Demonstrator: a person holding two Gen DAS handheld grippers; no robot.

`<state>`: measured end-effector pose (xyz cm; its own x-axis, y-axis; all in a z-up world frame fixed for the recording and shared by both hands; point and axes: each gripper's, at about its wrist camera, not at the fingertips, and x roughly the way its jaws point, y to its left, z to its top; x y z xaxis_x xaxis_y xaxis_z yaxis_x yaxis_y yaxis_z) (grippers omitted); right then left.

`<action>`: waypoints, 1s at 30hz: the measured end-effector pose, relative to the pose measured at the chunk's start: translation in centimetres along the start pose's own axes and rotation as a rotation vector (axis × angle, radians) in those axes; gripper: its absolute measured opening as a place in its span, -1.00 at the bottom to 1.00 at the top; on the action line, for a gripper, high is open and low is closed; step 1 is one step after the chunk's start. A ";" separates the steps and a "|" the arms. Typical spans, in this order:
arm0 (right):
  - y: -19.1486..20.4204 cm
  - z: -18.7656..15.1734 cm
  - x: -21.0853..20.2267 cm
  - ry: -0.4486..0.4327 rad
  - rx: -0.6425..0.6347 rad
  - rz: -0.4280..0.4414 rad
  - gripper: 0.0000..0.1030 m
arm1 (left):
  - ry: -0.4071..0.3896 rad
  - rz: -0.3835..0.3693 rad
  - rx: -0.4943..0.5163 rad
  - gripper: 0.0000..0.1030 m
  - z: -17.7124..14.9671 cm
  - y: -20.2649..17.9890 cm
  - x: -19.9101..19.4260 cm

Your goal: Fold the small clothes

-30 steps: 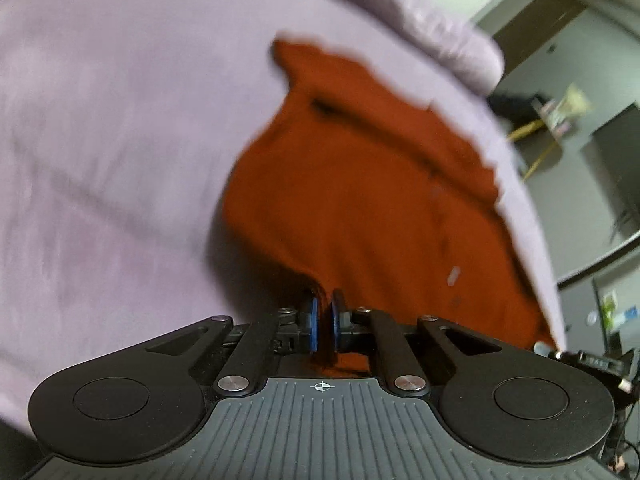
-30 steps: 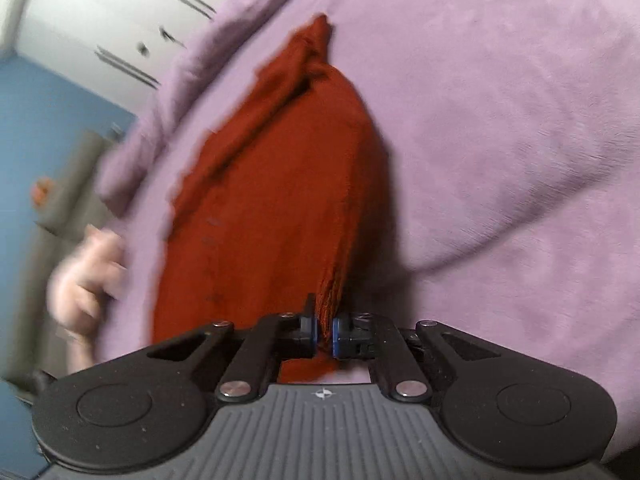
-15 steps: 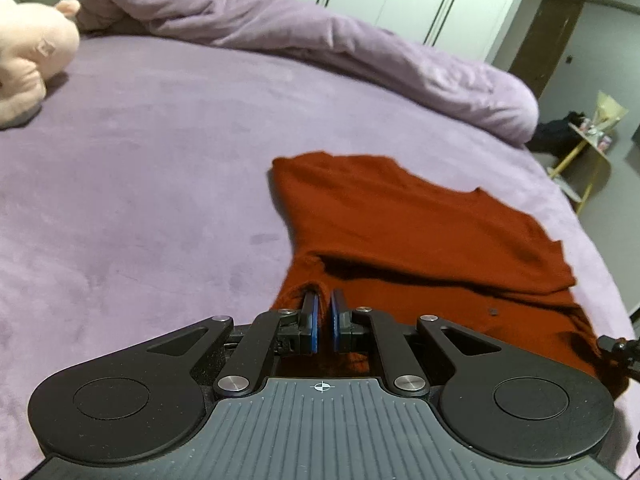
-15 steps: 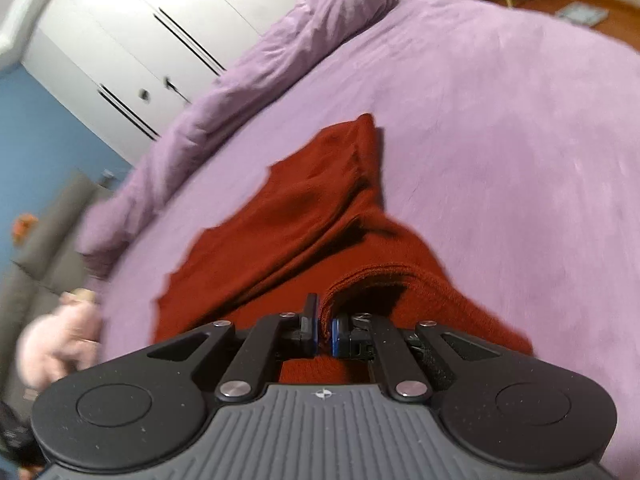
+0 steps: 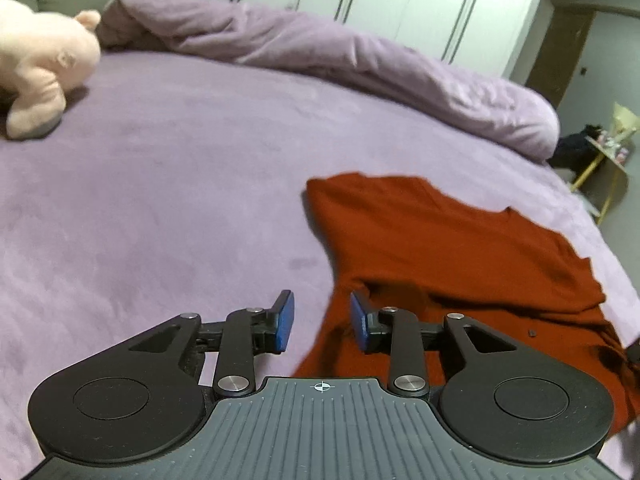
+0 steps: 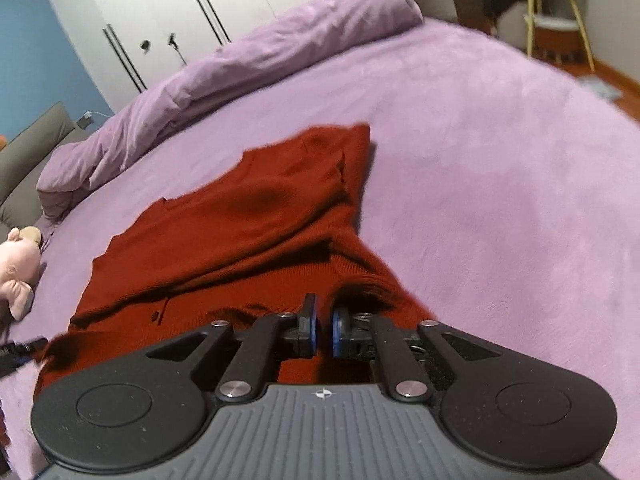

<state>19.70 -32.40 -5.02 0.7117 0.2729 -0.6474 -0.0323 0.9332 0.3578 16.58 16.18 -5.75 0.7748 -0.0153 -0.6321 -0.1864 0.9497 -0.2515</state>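
Observation:
A rust-red knit sweater (image 5: 440, 248) lies on the purple bedspread (image 5: 160, 200), its near part folded back over itself. My left gripper (image 5: 322, 320) is open, its blue pads apart on either side of the sweater's near left edge, gripping nothing. In the right wrist view the sweater (image 6: 248, 224) stretches away from my right gripper (image 6: 323, 330). Its pads stand a narrow gap apart over the sweater's near right edge. The cloth there bunches up beside the right pad.
A rolled purple duvet (image 5: 360, 64) lies along the far side of the bed, with white wardrobe doors (image 5: 400, 0) behind it. A pink plush toy (image 5: 36, 64) lies at the far left. A small yellow-legged stand (image 5: 600, 160) is beyond the bed's right edge.
Both grippers held the sweater's hem and swung it over onto the bed. My left gripper has now opened and let go. My right gripper's pads have parted slightly.

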 end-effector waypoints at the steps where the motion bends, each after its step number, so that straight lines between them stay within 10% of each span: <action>1: 0.0 0.0 -0.7 -0.029 -0.023 -0.007 -0.48 | 0.013 -0.021 0.011 -0.21 0.1 0.1 0.0; 4: 0.1 -0.2 -1.9 -0.059 -0.110 -0.022 -0.10 | 0.064 -0.051 0.072 -0.09 -0.1 -0.2 1.0; 15: 2.0 -0.1 1.5 0.006 -0.319 -0.127 -0.09 | 0.106 -0.046 0.299 -0.53 -1.6 -4.4 3.6; 22: 2.5 -0.8 1.1 -0.034 -0.394 -0.151 -0.73 | 0.108 -0.044 0.314 -0.78 -1.7 -4.5 4.1; 30: 3.5 -1.0 -0.8 -0.112 -0.431 -0.161 -0.89 | 0.104 -0.067 0.264 -0.85 -1.3 -3.8 4.0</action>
<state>18.29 -29.09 -3.89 0.8018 0.1117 -0.5871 -0.1867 0.9800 -0.0686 19.60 12.09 -8.24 0.7115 -0.0996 -0.6956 0.0370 0.9938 -0.1045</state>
